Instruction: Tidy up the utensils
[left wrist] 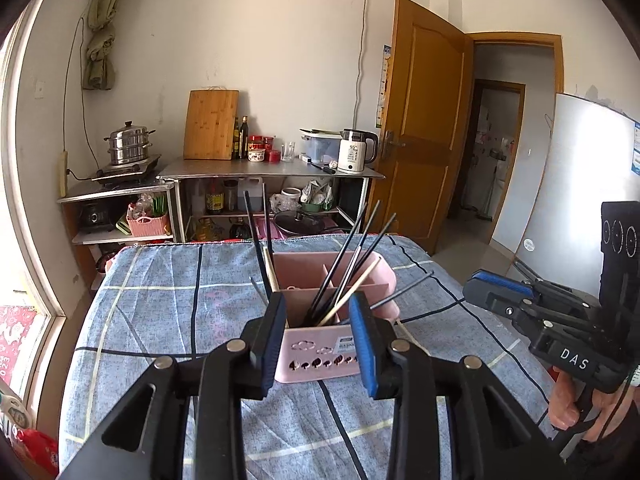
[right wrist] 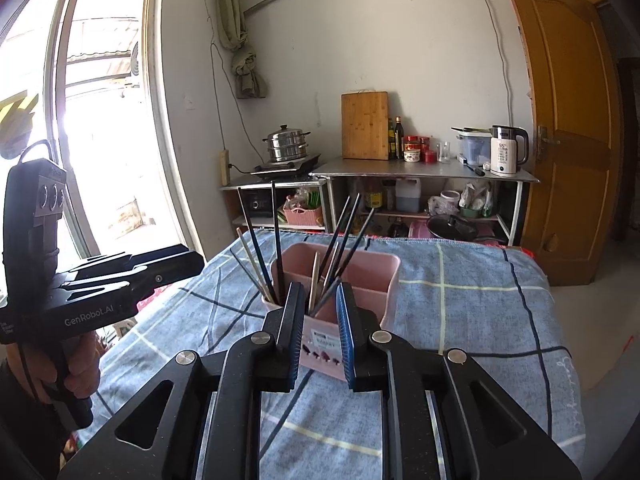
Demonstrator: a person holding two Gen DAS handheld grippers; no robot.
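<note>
A pink utensil holder (left wrist: 320, 356) with divided compartments stands on the blue checked cloth and holds several dark chopsticks (left wrist: 344, 256) and pale wooden ones (left wrist: 352, 296). My left gripper (left wrist: 320, 336) is open just in front of the holder, empty. In the right wrist view the holder (right wrist: 360, 276) stands just beyond my right gripper (right wrist: 318, 332), which is open and empty. Chopsticks (right wrist: 276, 240) lean out of the left compartment. The right gripper also shows at the right of the left wrist view (left wrist: 520, 300), and the left gripper at the left of the right wrist view (right wrist: 132, 276).
The table's cloth (left wrist: 160, 300) ends at a far edge before metal shelves (left wrist: 272, 172) with a steamer pot (left wrist: 128, 144), cutting board (left wrist: 210, 124) and kettle (left wrist: 356, 152). A wooden door (left wrist: 424, 120) stands at right, a window (right wrist: 92, 100) at left.
</note>
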